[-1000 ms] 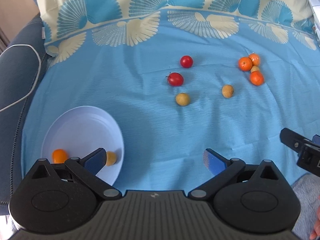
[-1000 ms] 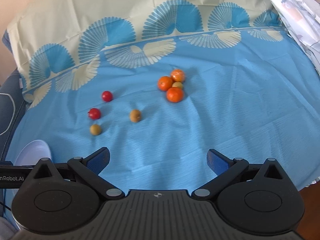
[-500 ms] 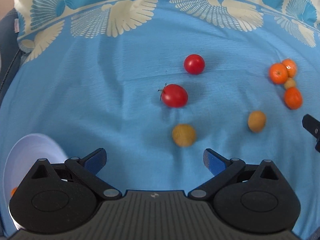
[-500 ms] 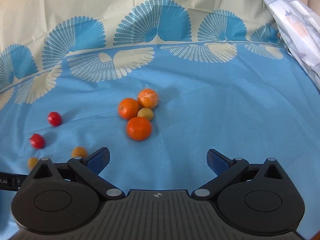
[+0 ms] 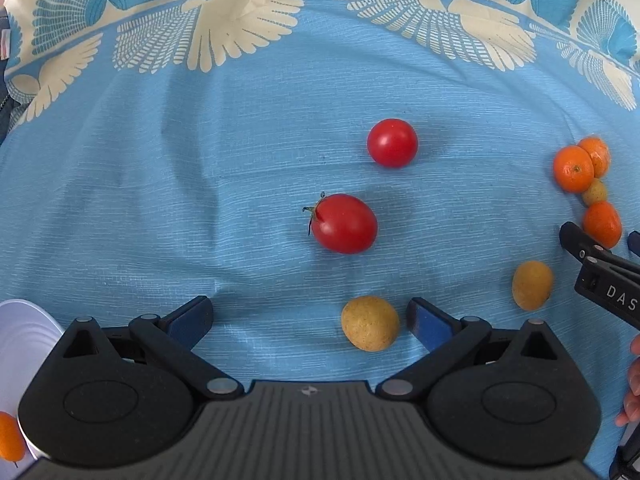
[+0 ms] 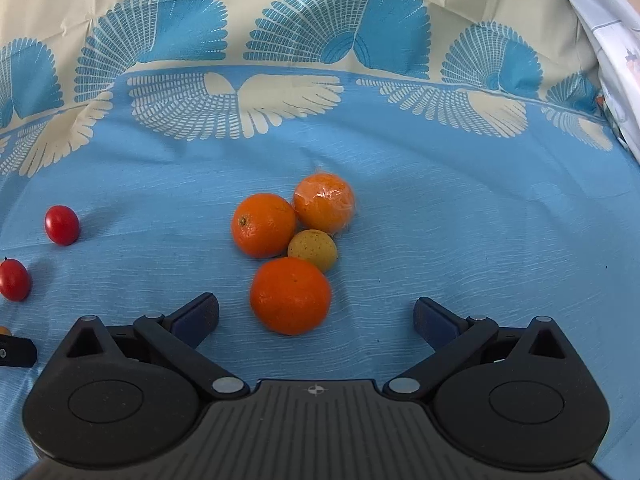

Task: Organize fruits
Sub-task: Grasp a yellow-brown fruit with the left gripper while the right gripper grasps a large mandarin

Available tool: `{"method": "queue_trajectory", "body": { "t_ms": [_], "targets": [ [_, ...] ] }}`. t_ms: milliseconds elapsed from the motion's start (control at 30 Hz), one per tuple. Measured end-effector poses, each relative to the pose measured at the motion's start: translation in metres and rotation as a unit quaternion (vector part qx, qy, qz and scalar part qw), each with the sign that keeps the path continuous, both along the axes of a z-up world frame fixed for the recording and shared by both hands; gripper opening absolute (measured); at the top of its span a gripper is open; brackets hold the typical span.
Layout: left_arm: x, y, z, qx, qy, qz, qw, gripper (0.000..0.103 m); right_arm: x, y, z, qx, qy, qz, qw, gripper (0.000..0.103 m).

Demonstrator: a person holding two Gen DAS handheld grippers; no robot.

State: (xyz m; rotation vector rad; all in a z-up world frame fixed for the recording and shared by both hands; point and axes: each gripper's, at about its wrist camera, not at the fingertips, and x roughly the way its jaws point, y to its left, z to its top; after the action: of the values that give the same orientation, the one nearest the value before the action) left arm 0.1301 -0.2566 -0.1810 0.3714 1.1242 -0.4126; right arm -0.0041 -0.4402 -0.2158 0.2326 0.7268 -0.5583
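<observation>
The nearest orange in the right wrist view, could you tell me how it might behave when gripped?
The nearest orange looks round, so it would probably roll on the cloth if nudged. It seems to touch the small yellow fruit, which may shift too. The open right gripper looks wide enough.

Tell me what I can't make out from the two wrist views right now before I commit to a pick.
- White plate: left wrist view, mostly cut off by the frame edge and hidden behind the left gripper body, so its contents are unclear beyond one orange fruit.
- Right gripper: in its own view, whether its open fingers touch the nearest orange.
- Wrapped orange: left wrist view, half hidden by its neighbour.
</observation>
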Motion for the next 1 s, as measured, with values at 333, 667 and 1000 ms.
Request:
{"method": "queue_trajectory", "body": {
  "t_ms": [333,667,1000],
  "targets": [
    [-0.032,0.001,0.04,-0.011,-0.01,-0.028,0.9995,0.029,-0.016,0.008,0.021,0.017,0.007,-0.003,1.0,0.038],
    [-0.102,0.039,0.116,-0.015,-0.057,-0.048,0.9971,0.029,-0.092,0.054,0.076,0.053,-0.033,-0.011,0.998,0.038],
    [-0.163,0.125,0.191,-0.048,-0.082,-0.031,0.995,0.029,-0.159,0.151,0.158,0.061,-0.096,0.059,0.992,0.038]
  ]
}}
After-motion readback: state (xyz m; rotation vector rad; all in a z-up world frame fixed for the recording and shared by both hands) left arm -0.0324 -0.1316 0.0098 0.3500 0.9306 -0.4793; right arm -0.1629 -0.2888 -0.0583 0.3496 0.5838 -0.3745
